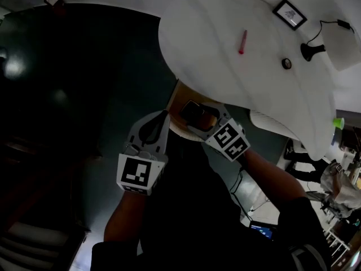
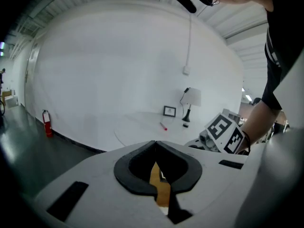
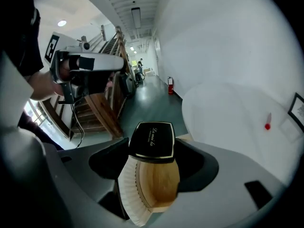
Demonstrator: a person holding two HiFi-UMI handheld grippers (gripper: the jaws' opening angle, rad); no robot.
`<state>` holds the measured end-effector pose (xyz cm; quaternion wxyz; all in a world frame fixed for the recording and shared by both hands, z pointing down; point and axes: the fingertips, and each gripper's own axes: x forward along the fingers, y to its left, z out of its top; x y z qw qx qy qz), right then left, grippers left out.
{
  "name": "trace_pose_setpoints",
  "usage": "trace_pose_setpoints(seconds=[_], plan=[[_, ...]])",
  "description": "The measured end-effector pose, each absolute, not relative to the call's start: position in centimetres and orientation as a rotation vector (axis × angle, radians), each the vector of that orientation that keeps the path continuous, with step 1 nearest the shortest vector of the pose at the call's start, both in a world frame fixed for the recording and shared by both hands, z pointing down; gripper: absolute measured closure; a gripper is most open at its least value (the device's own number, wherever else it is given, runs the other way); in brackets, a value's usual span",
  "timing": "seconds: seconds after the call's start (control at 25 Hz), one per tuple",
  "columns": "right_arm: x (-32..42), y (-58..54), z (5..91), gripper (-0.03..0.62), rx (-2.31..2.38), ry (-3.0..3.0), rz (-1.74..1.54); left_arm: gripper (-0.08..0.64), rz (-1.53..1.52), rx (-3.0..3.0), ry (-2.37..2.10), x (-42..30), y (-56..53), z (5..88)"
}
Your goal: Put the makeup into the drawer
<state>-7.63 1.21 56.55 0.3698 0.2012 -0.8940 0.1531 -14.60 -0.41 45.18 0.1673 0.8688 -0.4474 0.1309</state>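
R gripper pinches black makeup compact betw. its jaws, lid facing cam, gold trim showing. Compact hangs just over open wood drawer w/ white ribbed front, under near edge of white table. L gripper: jaws pressed together, nothing in them, just beside R gripper at drawer. Red stick lies mid-table, well apart.

You are gripping the makeup, a flat black compact with a gold rim and script lettering on its lid, in your right gripper. It is hovering lid-up over the open drawer, which is showing pale wood inside a white ribbed edge.
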Motion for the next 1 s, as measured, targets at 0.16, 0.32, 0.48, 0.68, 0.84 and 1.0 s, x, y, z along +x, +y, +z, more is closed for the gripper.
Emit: trace_pose_setpoints(seconds=[0.16,0.32,0.48,0.68,0.84,1.0], plan=[[-8.2,0.9,60.4,0.313,0.444,-2.27,0.372,0.548,0.373,2.47,-1.259,-14.6,-2.1,47.6],[-9.2,0.9,65.8,0.313,0.378,-2.241,0.366,0.548,0.366,2.449,-1.256,-15.7,-3.1,51.3],[-9.8,1.2,69.2,0.313,0.349,-2.236,0.392,0.548,0.43,2.449,-1.198,-15.8,-2.2,54.8],[-9.7,-0.4,71.2,0.313,0.319,-2.225,0.371,0.548,0.433,2.406,-1.192,-15.4,-1.8,56.5],[-9.7,-1.1,72.7,0.313,0.261,-2.2,0.338,0.548,0.442,2.379,-1.182,-15.0,-1.4,57.2],[-9.9,-0.7,74.7,0.313,0.203,-2.179,0.301,0.548,0.467,2.38,-1.181,-15.3,-1.3,57.8]])
